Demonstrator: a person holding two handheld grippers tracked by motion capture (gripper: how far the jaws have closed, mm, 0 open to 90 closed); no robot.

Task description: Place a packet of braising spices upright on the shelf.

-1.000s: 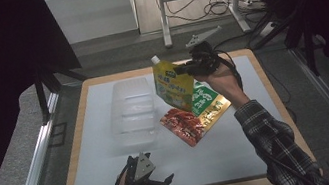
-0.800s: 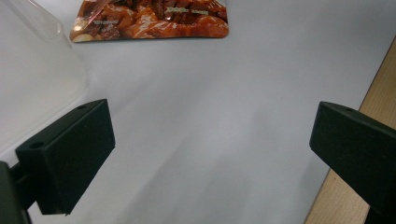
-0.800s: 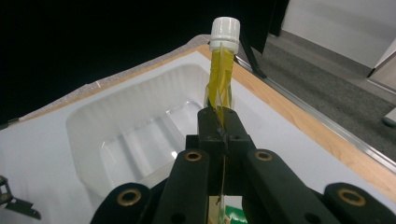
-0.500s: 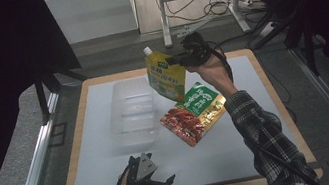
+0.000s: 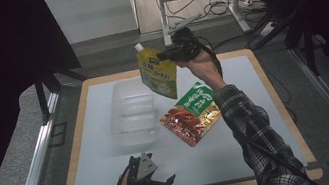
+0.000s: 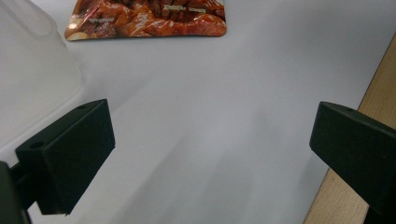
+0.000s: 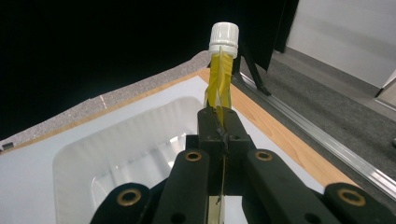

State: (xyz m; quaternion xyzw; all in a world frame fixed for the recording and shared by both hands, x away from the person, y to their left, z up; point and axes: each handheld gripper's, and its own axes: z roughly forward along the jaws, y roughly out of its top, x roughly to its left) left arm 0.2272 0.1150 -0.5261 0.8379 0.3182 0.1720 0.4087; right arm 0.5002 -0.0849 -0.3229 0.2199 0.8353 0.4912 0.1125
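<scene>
My right gripper (image 5: 165, 55) is clamped on the top edge of the yellow pouch (image 5: 158, 73), lifted clear of the table, hanging over the far right corner of the clear tray (image 5: 131, 114). In the right gripper view the white cap (image 7: 223, 35) points past the jaws, tray (image 7: 116, 154) right below. Pick looks done; left to do, I'd say: lower and release into the tray. Red pouch (image 5: 190, 120) and green pouch (image 5: 196, 98) are on the mat, not yet handled. My left gripper (image 5: 160, 183) rests near the front edge, jaws apart, holding nothing
</scene>
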